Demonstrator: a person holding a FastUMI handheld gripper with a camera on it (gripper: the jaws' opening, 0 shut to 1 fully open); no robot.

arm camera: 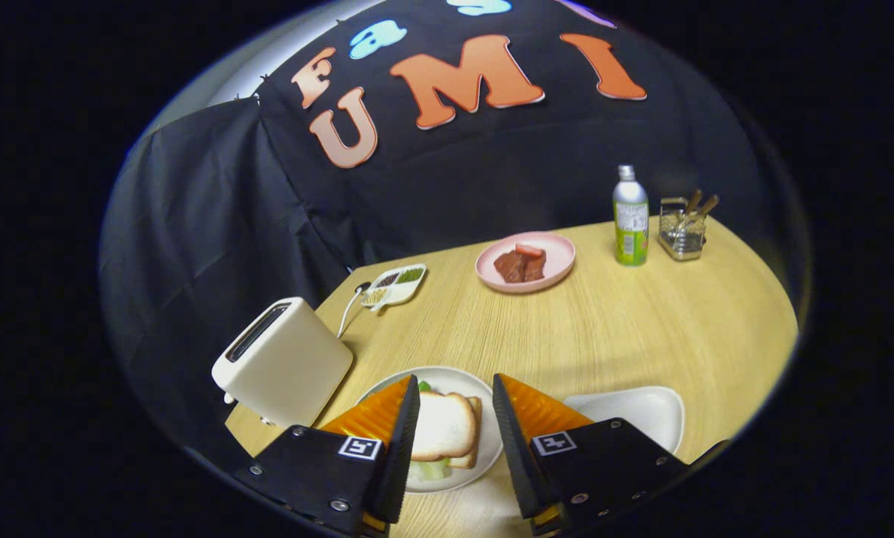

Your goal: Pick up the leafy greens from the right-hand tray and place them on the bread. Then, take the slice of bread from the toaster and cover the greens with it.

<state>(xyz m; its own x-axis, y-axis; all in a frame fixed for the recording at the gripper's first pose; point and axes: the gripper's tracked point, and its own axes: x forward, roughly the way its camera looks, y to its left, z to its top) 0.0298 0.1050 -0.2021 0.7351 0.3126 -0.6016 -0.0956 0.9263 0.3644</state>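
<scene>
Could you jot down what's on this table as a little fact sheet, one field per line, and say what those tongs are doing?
tongs: tongs open, one finger on either side of the sandwich, not pressing on it
sandwich: top bread slice over leafy greens, second slice edge under it
white plate: white plate under the sandwich
toaster: toaster beside that plate, slot looks empty
right-hand tray: tray bare
farther back: pink plate with food, bottle, metal holder, divided dish
table: wooden table
</scene>
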